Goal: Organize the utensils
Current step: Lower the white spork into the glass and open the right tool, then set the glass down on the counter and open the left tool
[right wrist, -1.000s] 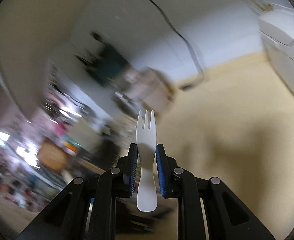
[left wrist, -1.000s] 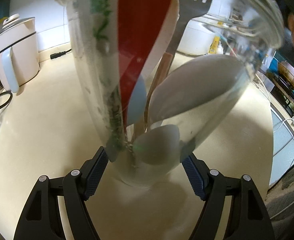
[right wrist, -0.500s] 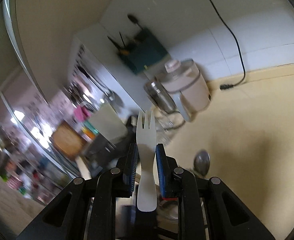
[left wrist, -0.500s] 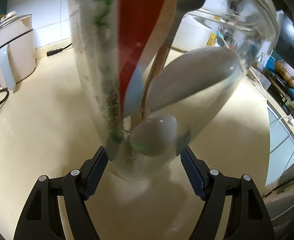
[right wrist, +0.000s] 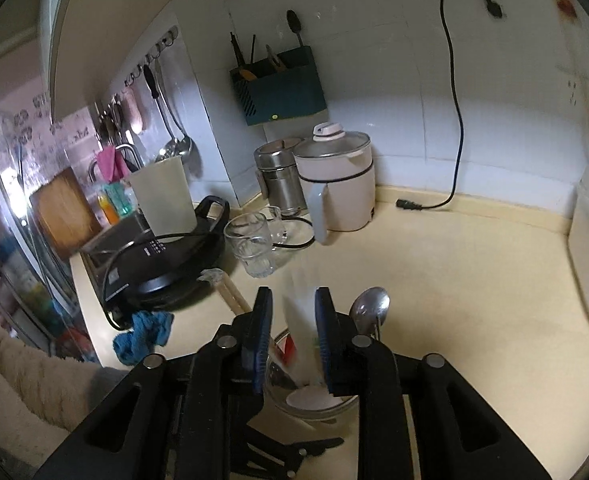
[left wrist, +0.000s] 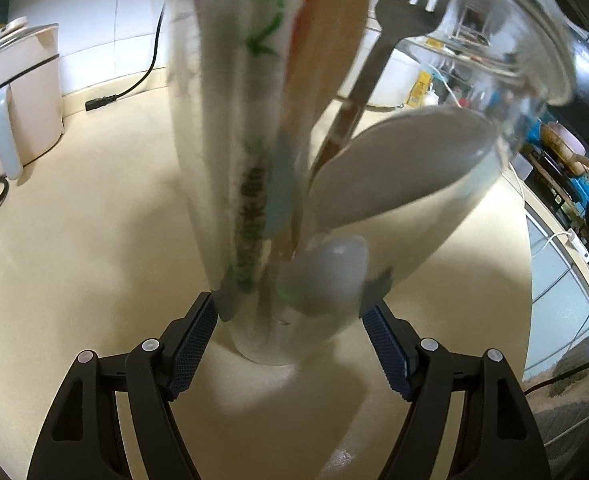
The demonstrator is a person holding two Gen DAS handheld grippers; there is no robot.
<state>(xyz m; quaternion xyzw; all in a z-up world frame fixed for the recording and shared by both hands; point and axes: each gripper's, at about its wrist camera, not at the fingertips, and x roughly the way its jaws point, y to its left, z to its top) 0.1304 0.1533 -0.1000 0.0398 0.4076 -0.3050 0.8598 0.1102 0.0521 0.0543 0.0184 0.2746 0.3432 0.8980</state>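
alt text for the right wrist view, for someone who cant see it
The right tongs, jaws opening, hover over a glass jar of utensils as a blurred white fork drops between them. A steel spoon stands in the jar; a white kettle sits behind.

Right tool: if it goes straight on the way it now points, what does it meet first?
Probably the blurred white plastic fork between its opening fingers, then the glass jar of utensils below; depth is unclear.
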